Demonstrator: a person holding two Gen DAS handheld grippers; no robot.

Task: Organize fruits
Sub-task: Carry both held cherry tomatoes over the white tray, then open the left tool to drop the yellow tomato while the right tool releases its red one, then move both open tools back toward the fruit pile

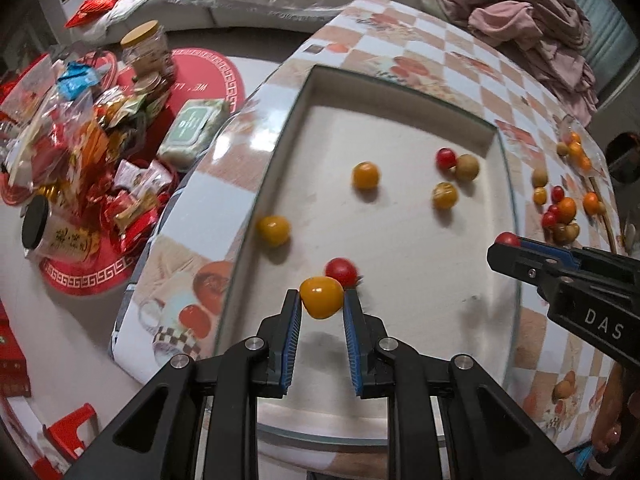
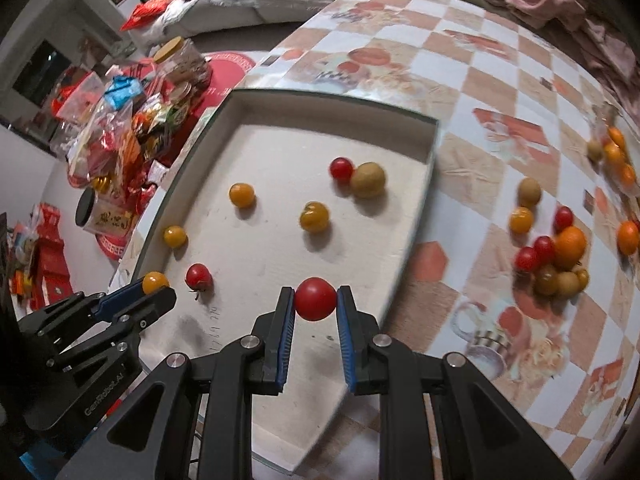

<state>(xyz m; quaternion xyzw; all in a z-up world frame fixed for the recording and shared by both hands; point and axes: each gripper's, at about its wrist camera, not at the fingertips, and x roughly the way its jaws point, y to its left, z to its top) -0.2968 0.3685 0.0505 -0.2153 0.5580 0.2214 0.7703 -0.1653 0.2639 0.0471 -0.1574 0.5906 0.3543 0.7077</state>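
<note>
white shallow rectangular tray point(image 2: 416, 184) on the checkered desk point(image 2: 480, 92). six loose fruits lie in it: three yellow, two red, one tan. left claw point(image 1: 321, 300) clamped on a yellow cherry tomato point(image 1: 321, 297), right claw point(image 2: 315, 300) clamped on a red cherry tomato point(image 2: 315, 298), both held over the tray. more fruit sits in a heap point(image 2: 560, 256) on the desk, right of the tray.

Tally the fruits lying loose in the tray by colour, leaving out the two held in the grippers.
Yellow fruits: 3
Red fruits: 2
Brown fruit: 1
Total: 6
</note>
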